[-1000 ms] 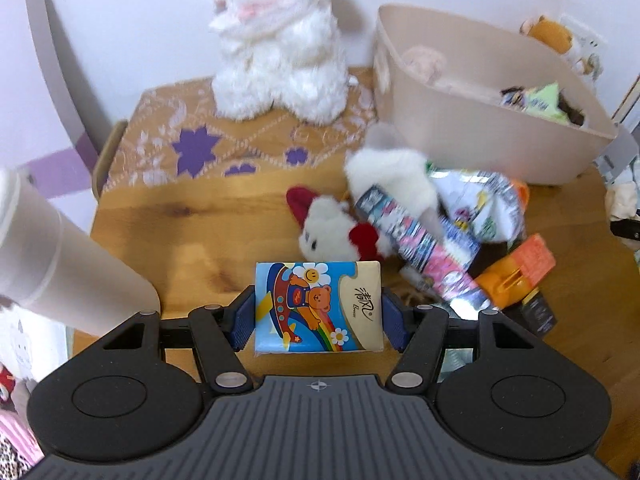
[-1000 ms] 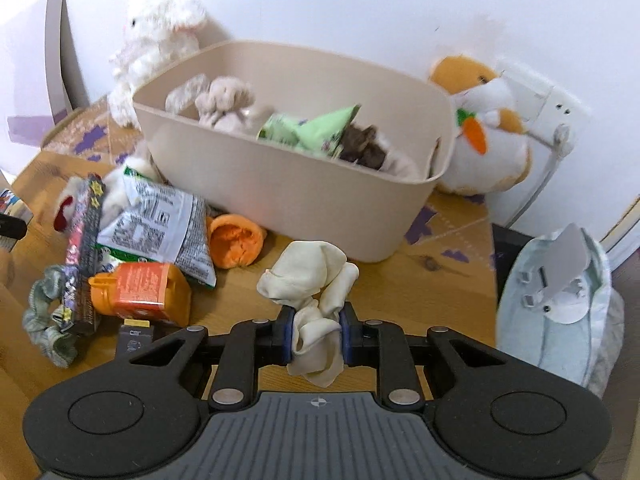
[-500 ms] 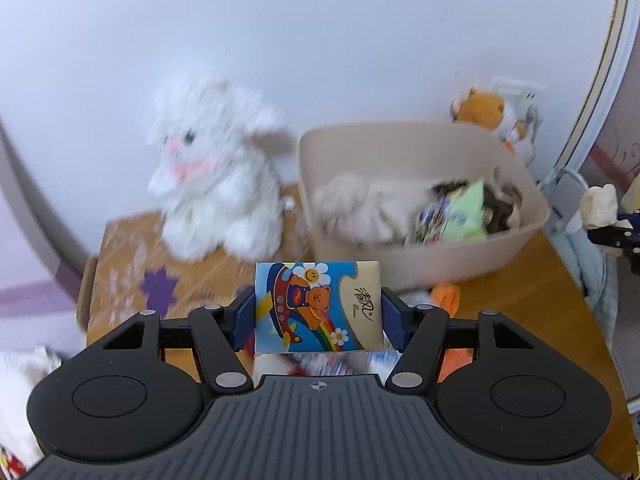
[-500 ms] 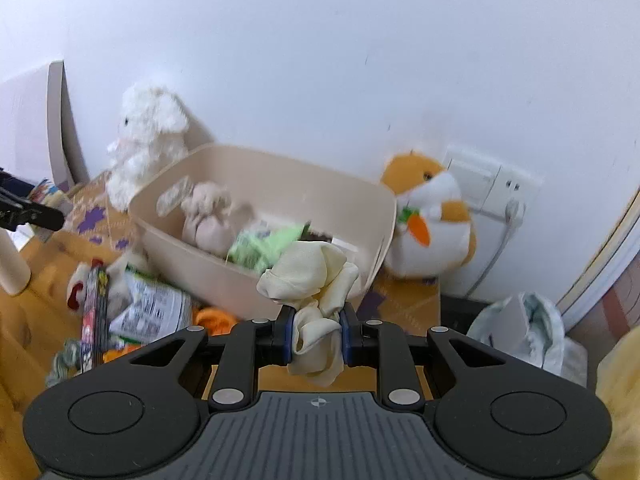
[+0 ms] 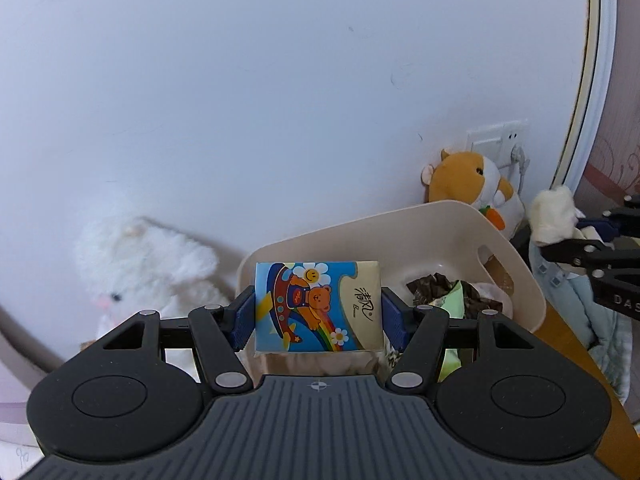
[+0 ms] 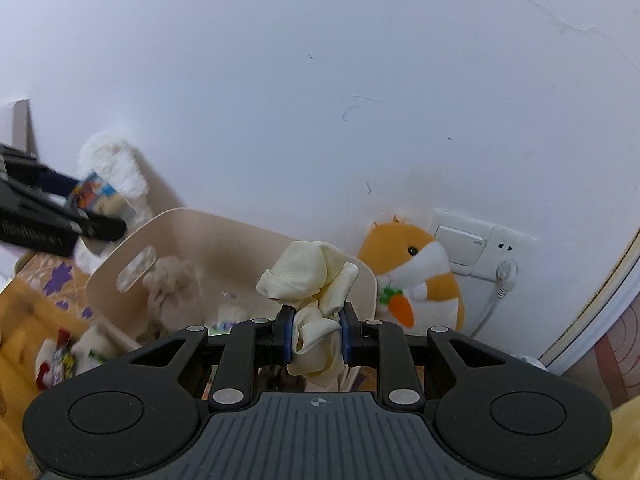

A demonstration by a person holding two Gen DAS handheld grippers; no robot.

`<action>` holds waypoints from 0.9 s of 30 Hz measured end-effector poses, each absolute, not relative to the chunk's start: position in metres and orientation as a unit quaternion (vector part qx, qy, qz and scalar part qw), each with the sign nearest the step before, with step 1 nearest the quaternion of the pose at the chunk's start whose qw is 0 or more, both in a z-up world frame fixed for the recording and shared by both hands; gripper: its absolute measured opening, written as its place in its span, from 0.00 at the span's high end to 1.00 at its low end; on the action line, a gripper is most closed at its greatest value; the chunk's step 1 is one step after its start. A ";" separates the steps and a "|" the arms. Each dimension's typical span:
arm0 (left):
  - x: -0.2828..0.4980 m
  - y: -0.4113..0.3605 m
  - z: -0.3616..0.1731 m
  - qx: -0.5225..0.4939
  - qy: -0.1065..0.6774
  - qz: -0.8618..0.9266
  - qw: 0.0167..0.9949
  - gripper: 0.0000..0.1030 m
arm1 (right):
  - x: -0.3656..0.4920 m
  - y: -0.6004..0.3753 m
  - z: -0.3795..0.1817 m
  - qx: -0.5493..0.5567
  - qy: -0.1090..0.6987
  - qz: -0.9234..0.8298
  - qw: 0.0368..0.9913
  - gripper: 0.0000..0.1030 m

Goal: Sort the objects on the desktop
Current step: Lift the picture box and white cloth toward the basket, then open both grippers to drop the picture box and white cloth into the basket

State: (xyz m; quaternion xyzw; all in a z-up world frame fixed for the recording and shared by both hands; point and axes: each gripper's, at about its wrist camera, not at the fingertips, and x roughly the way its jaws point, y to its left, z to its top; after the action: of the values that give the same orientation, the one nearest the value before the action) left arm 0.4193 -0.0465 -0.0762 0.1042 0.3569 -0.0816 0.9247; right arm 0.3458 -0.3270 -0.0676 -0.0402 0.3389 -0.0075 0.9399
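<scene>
My left gripper [image 5: 318,316] is shut on a tissue pack [image 5: 318,306] with a cartoon bear and rainbow, held in the air in front of the beige bin [image 5: 420,236]. My right gripper [image 6: 317,334] is shut on a crumpled cream cloth [image 6: 312,280], held above the near side of the same bin [image 6: 120,260]. The bin holds a beige plush [image 6: 172,284], a green packet [image 5: 454,300] and dark wrappers. The left gripper with the pack shows at the left of the right wrist view [image 6: 92,196]; the right gripper with the cloth shows at the right of the left wrist view [image 5: 556,220].
A white plush rabbit [image 5: 140,264] sits left of the bin. An orange hamster plush [image 6: 416,272] sits against the wall beside a socket [image 6: 484,244] with a plugged cable. Snack packets and a small plush [image 6: 64,356] lie on the wooden table [image 6: 20,320] to the left.
Both grippers rose from the table toward the bin, carrying the tissue pack and the cloth. Both views now tilt up at the wall, and the grippers are closer together.
</scene>
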 end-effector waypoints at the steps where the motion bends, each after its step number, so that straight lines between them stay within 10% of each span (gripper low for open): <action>1: 0.427 -0.052 -0.083 0.107 0.363 -0.080 0.922 0.38 | 0.352 -0.326 -0.071 -0.037 0.342 -0.010 0.939 0.80; 13: 0.468 -0.064 -0.157 0.071 0.445 -0.017 0.893 0.37 | 0.403 -0.309 -0.119 0.020 0.400 -0.030 0.916 0.78; 27: 0.448 -0.053 -0.153 0.064 0.426 -0.009 0.902 0.21 | 0.385 -0.299 -0.123 0.020 0.383 -0.042 0.923 0.16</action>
State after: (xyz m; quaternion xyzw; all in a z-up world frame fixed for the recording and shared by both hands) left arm 0.4482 -0.0527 -0.1526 0.0638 0.4264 -0.0086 0.9022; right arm 0.3848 -0.2993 -0.1230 0.0201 0.3829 -0.0418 0.9226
